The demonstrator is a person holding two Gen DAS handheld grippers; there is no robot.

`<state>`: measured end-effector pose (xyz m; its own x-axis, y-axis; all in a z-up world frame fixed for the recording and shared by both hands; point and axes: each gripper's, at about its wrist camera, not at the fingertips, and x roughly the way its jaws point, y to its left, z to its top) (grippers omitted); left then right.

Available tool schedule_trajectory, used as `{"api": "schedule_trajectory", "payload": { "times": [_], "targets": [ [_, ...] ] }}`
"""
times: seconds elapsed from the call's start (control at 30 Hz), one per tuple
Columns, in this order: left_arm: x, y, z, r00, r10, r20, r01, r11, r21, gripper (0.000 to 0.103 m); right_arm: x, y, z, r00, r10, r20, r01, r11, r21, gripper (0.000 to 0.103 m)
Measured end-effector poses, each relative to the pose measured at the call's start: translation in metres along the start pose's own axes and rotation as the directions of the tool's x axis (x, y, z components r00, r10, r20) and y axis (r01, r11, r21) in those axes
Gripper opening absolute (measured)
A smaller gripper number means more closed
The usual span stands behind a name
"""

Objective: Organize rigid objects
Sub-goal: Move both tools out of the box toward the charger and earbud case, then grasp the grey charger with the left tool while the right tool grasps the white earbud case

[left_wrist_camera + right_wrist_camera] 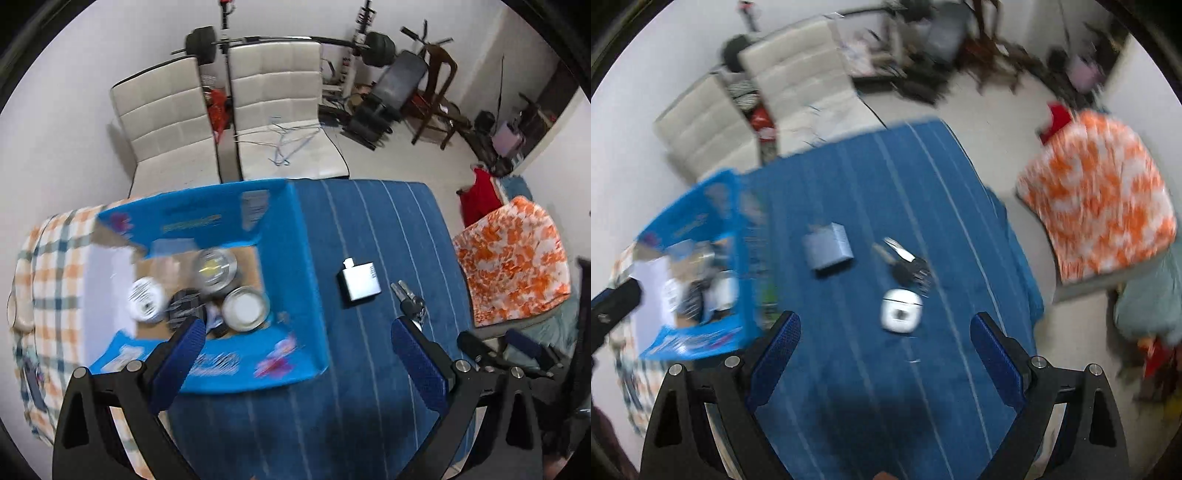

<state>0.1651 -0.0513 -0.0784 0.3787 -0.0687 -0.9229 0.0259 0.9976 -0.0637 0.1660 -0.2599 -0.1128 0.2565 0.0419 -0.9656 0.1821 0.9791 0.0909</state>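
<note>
White plastic, smooth and rounded, makes up the small earbud-style case [900, 311] lying on the blue striped cloth of the table [849, 387], and it sits between the spread fingers of the right tool [884, 345], which is wide open and holds nothing. It looks light and rigid, but its glossy curved shell could squirt out of a pinch; the flatter front and back faces seem the safer places to close on. Just beyond it lies a bunch of keys [905, 264], stiff metal with a dark fob, loose enough to dangle and shift if lifted by one key, so the fob is probably the best hold. Farther left sits a white boxy charger [359, 281], hard and light, with flat parallel sides that should grip easily.

The left tool [297, 363] is also wide open and empty, hovering over the near edge of the blue cardboard box [295, 258], which already holds round tins and lidded jars [245, 308]. The three loose items remain on the table, right of the box.
</note>
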Motion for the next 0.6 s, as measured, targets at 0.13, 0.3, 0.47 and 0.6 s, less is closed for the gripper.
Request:
{"api": "schedule_trajectory", "payload": {
  "times": [0.13, 0.3, 0.47, 0.6],
  "targets": [
    [0.052, -0.042, 0.018, 0.997, 0.055, -0.053, -0.051, 0.996, 0.078, 0.103, 0.076, -0.039, 0.007, 0.991, 0.041, -0.130, -0.027, 0.994, 0.109, 0.095],
    [0.122, -0.079, 0.033, 0.974, 0.162, -0.160, -0.133, 0.975, 0.180, 0.103, 0.146, -0.049, 0.003, 0.973, 0.082, -0.215, -0.044, 0.983, 0.177, 0.094],
    [0.166, -0.082, 0.038, 0.952, 0.144, -0.271, -0.106, 0.983, 0.151, 0.103, 0.184, -0.045, -0.002, 0.959, 0.091, -0.268, -0.031, 0.975, 0.220, 0.083],
    [0.186, -0.088, 0.038, 0.939, 0.134, -0.316, -0.091, 0.985, 0.146, 0.103, 0.179, -0.036, -0.003, 0.977, 0.002, -0.213, 0.035, 0.985, 0.171, 0.064]
  ]
}}
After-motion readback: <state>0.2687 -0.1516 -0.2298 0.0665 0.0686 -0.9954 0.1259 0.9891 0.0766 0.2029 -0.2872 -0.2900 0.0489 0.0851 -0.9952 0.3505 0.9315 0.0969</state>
